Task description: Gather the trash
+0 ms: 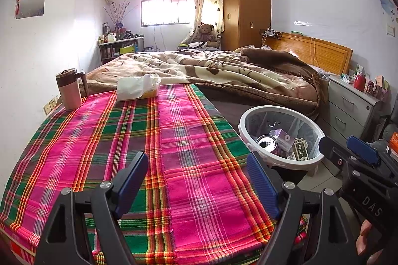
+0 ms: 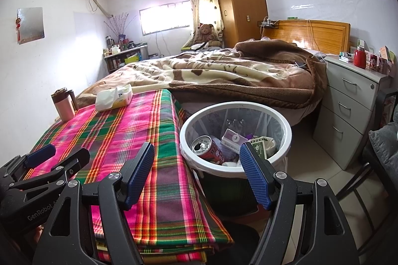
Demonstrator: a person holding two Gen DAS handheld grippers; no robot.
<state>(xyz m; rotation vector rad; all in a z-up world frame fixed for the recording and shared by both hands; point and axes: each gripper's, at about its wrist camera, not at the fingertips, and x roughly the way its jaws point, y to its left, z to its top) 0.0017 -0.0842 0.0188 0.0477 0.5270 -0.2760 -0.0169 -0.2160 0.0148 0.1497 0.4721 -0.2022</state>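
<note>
A white round trash bin stands on the floor at the right edge of the plaid-covered table. Inside it lie a red drink can, a pale purple box and a green printed packet. My left gripper hovers open over the cloth with nothing between its fingers; it also shows at the lower left of the right wrist view. My right gripper is open and empty, at the table's corner beside the bin, and appears at the right of the left wrist view.
A pink mug with a brown lid and a tissue pack sit at the table's far end. Behind it is a bed with a brown blanket. A grey drawer unit stands right of the bin.
</note>
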